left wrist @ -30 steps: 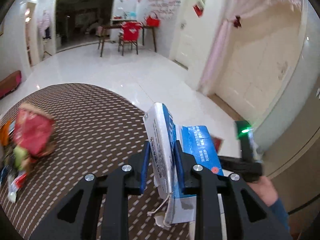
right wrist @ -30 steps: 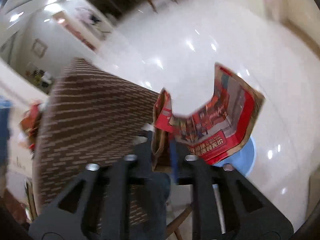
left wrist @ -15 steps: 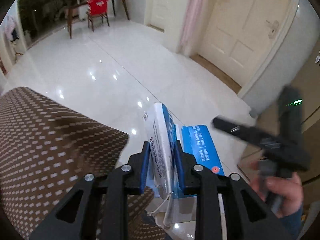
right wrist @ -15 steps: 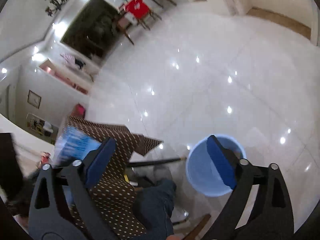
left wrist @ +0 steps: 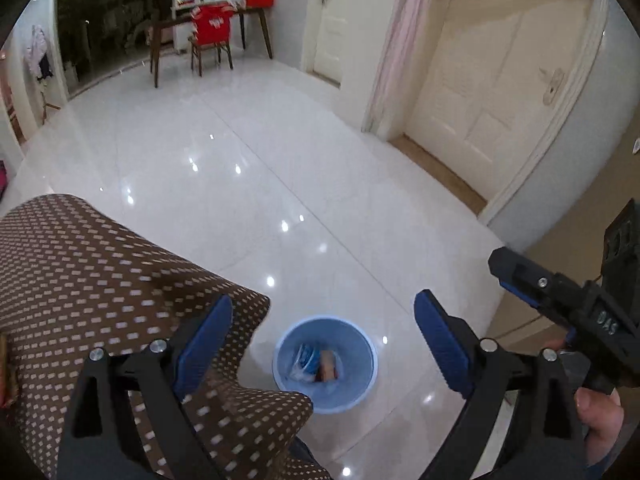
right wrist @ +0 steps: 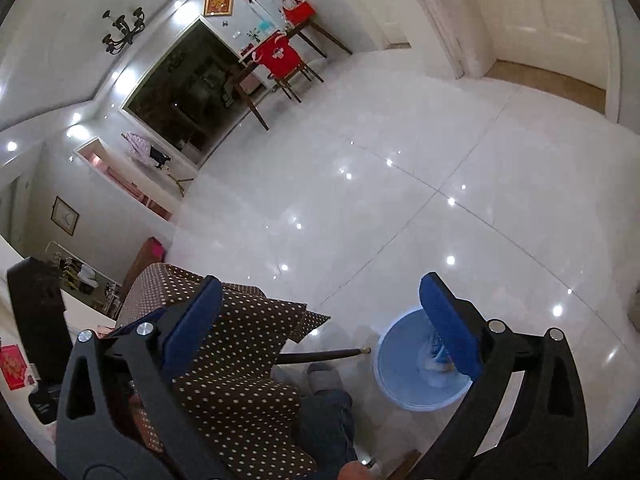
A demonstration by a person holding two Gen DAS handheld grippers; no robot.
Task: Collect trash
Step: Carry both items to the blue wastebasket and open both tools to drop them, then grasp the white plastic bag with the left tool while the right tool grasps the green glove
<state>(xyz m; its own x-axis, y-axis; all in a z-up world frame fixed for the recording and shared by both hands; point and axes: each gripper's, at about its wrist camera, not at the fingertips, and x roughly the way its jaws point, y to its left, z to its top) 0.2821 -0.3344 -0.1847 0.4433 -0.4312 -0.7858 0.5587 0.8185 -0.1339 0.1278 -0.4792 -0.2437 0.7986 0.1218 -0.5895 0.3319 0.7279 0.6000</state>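
A light blue trash bin [left wrist: 325,364] stands on the white floor below the table's edge. In it lie a blue and white box [left wrist: 305,360] and a reddish paper piece [left wrist: 328,364]. My left gripper [left wrist: 323,344] is wide open and empty, high above the bin. My right gripper [right wrist: 320,328] is also wide open and empty; the bin [right wrist: 404,372] sits under its right finger [right wrist: 448,328]. The right gripper's body shows in the left wrist view [left wrist: 560,296], to the right of the bin.
A table with a brown dotted cloth [left wrist: 100,280] fills the lower left, its corner hanging next to the bin. A person's leg and grey slipper [right wrist: 324,376] are beside the bin. A desk and red-covered chair [left wrist: 210,36] stand far across the glossy floor. A door [left wrist: 492,80] is at right.
My left gripper has opened and the blue and white box has dropped into the bin. A second ago the right gripper held a red paper piece; it opened half a second ago and stays open.
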